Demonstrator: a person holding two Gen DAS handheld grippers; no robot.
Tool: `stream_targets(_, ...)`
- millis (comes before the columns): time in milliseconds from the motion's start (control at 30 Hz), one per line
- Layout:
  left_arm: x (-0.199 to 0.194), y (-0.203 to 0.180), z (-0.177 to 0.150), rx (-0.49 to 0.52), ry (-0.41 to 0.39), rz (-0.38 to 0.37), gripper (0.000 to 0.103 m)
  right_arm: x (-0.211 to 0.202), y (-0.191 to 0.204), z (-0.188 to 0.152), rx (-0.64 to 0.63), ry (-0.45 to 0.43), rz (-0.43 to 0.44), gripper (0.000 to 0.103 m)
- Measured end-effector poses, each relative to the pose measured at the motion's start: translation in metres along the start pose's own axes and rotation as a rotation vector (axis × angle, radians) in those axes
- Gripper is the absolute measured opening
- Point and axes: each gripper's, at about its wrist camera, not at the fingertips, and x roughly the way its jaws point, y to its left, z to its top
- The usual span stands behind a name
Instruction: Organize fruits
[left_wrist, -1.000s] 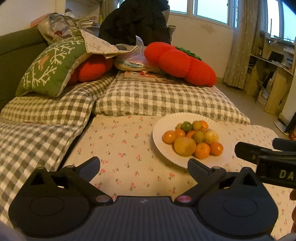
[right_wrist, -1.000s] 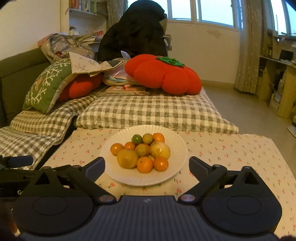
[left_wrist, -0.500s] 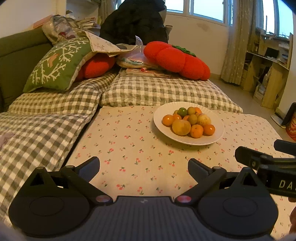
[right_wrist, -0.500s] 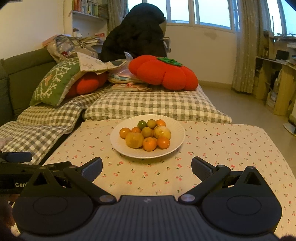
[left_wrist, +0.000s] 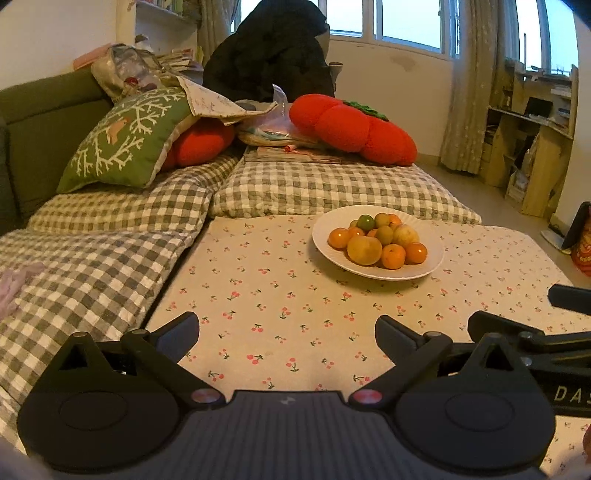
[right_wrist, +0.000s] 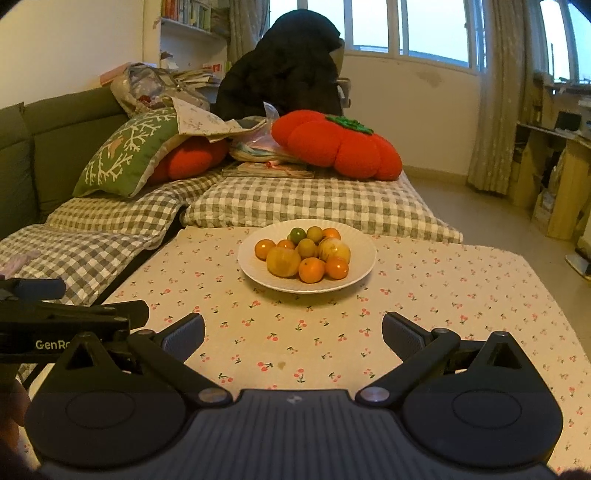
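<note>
Both tools pulled back; plate (right_wrist: 364, 267) farther, tablecloth (right_wrist: 443, 314) between.

you were in a home living room: a green sofa (right_wrist: 44, 155) with checked cushions (right_wrist: 303, 206), a tomato-shaped pillow (right_wrist: 340, 147), curtained windows (right_wrist: 413, 26) and bookshelves (right_wrist: 188, 18).

A white plate (right_wrist: 364, 254) with a ribbed rim sits on the far middle of the worktop, heaped with small round fruits (right_wrist: 306, 251). Most are orange, a few yellow-green, one green at the far side, and two larger yellowish ones sit near the front and right.
</note>
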Motion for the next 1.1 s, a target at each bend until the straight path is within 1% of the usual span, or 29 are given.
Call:
stream_targets(67,0.0025,0.0022,-0.0016,-0.013,0.007,-0.005,0.097,0.0016,0.0021,-0.0019,0.0,0.004,0.005,0.103)
stream_targets(133,0.003,0.003,-0.0035,-0.022,0.004,0.008,0.097,0.0023,0.0047,-0.0038,-0.012,0.007,0.01,0.103)
stream_targets(233,0.0031,0.0017,-0.0045,-0.004,-0.008,0.013,0.097,0.0023,0.0067,-0.0046,-0.033,0.001,0.005,0.103)
stream_targets(400,0.0045,0.0009,-0.0051,0.003,-0.013,0.021,0.097,0.0045,0.0053,-0.0058,-0.027,0.005,0.013,0.103)
stream_targets(733,0.0108,0.0009,-0.0076,0.013,0.009,0.005,0.097,0.0026,0.0073,-0.0065,-0.044,0.001,0.014,0.103)
stream_targets(1100,0.0113,0.0001,-0.0078,0.025,-0.001,0.011,0.097,0.0018,0.0066,-0.0069,-0.038,0.006,0.018,0.103)
